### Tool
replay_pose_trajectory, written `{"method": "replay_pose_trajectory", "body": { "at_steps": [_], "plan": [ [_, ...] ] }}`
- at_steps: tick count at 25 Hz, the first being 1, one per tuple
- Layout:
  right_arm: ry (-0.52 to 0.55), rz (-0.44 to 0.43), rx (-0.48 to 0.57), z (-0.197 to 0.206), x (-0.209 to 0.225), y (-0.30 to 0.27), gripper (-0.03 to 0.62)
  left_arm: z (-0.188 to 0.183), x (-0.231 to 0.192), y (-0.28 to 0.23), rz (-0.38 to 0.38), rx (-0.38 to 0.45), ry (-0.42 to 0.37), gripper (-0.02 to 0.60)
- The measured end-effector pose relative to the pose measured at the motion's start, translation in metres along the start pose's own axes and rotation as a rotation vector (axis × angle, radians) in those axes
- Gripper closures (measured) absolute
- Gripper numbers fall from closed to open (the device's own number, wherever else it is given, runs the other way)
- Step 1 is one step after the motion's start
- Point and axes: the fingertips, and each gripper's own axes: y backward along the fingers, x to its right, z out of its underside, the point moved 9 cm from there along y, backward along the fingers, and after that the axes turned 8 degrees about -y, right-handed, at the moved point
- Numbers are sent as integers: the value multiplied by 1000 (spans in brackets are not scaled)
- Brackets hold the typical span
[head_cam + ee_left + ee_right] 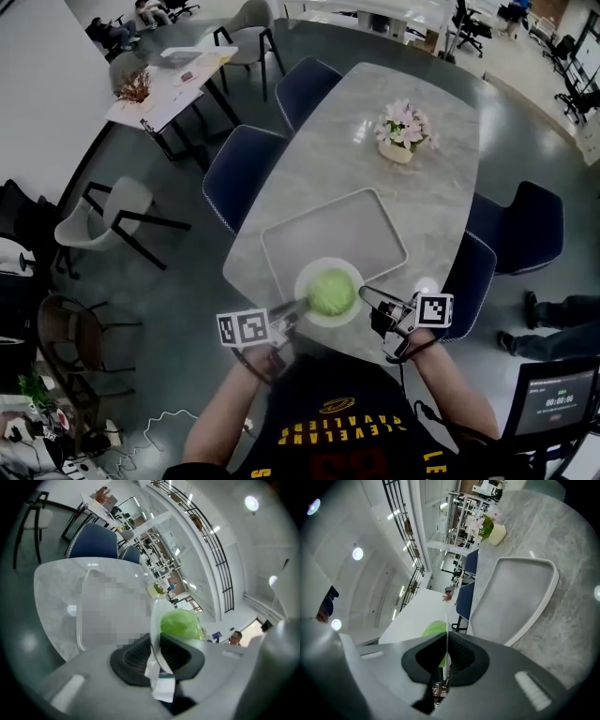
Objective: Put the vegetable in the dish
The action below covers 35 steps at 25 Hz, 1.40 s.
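A round green vegetable (332,292) lies in a white dish (309,277) at the near edge of the marble table (431,187). My left gripper (287,316) is shut on the dish's left rim and my right gripper (371,302) is shut on its right rim. In the left gripper view, the dish rim (154,620) runs edge-on between the pads of the left gripper (157,643), with the vegetable (180,623) just beyond. The right gripper view shows the right gripper (446,645) pinching the thin dish edge (447,634), the vegetable (432,628) showing to its left.
A grey rectangular tray (323,230) lies on the table just beyond the dish, also seen in the right gripper view as the tray (511,597). A pot of pink flowers (403,131) stands at the far end. Blue chairs (239,173) line both long sides.
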Motion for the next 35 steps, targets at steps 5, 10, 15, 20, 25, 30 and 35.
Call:
{"method": "replay_pose_trajectory", "body": {
  "at_steps": [5,10,15,20,25,30,35],
  "plan": [
    [-7,-21,11,-21,17,-16,577,-19,-22,-22,-34,-19,11,512],
    [-4,30,34,-40,40,-32,579,-41,-46,-43,-63,-81,-14,508],
    [-15,68,53,-50,64,-44,579,-53,-72,-63,-80,-145,-30,505],
    [-53,146,60,-61,89,-48,580,-62,-90,-83,-97,-196,-38,505],
    [-88,166,68,-69,106,-57,579,-68,-106,-96,-126,-224,-28,505],
    [-127,259,63,-74,127,-61,577,-69,-121,-110,-166,-259,3,505],
    [-139,343,56,-79,138,-65,574,-68,-131,-121,-198,-282,24,505]
  ]
}}
